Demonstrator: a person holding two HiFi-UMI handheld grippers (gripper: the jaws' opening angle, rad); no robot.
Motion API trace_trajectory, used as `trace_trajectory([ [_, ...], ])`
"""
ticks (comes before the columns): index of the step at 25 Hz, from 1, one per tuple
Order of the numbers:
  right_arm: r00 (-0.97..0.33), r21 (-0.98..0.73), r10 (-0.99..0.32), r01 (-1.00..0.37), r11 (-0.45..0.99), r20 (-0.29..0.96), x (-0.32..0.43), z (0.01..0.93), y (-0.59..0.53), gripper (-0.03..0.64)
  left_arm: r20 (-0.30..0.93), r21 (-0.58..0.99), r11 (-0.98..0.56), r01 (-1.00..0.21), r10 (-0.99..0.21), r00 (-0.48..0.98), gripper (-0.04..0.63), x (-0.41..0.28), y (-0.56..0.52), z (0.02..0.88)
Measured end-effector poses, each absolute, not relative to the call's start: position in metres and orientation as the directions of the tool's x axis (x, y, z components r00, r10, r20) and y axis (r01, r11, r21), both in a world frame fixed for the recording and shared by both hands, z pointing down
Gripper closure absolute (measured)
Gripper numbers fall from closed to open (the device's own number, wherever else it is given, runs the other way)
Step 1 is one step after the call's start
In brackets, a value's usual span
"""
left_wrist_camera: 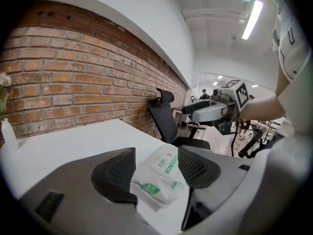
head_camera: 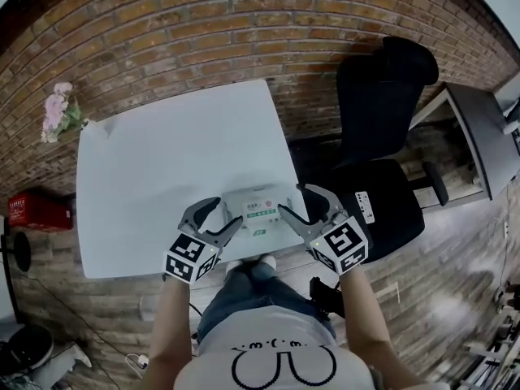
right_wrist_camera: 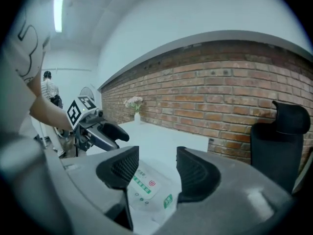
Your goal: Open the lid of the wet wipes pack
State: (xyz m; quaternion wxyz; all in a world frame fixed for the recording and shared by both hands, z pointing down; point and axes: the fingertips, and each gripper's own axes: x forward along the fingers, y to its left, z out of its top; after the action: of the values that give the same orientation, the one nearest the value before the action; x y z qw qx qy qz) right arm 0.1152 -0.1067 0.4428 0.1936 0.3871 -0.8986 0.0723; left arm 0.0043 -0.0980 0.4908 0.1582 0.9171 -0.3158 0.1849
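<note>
Approach step, nothing gripped yet. Wet wipes pack (head_camera: 258,214) lies flat on the white table (head_camera: 154,177), close to the near edge, straight in front of me. Left gripper (head_camera: 219,216) sits just beside the pack's left end, right gripper (head_camera: 298,201) just beside its right end, each slanting down toward it.

Left gripper view: jaws wide apart, pack framed in the gap, pads off it, so open and empty. Right gripper view: the same, jaws apart, pack between them, no contact, empty.

Lid (left_wrist_camera: 165,161) reads as the pale rectangular flap with green print on the pack's top. It looks flat and shut, so I judge the opening itself not begun.

Next move, as I judge it: one gripper pins or pinches the soft body of the pack so it cannot slide or lift, and the other gets a jaw tip under the lid's free edge and peels upward. That calls for a low, shallow approach and a light pinch, since the wrapper looks soft and likely to crumple.

Hard to make out:
- which edge of the lid is the free one, and whether there is a pull tab: too small in the head view, partly behind the jaws in both gripper views
- the pack's near edge, hidden by the gripper bodies
- the print, unreadable
- whether either lower jaw touches the table, I cannot tell
</note>
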Motion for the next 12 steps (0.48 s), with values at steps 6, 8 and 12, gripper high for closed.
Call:
trace_trajectory([
  [6,-0.677,0.030,-0.521,-0.595,0.803,0.520,0.090,0.490,-0.099,0.373,0.523,0.186,-0.813,-0.551,-0.393,0.756,0.330,0.009,-0.079,0.533],
  [8,-0.687,0.036,-0.466,-0.541,0.840,0.558,0.082,0.504,-0.096,0.363,0.546,0.179,-0.828,-0.532,-0.366,0.753,0.330,0.011,-0.075,0.545],
  [12,-0.687,0.051,-0.357,-0.423,0.905,0.633,0.070,0.530,-0.090,0.350,0.601,0.147,-0.844,-0.516,-0.338,0.725,0.330,0.011,-0.074,0.573],
])
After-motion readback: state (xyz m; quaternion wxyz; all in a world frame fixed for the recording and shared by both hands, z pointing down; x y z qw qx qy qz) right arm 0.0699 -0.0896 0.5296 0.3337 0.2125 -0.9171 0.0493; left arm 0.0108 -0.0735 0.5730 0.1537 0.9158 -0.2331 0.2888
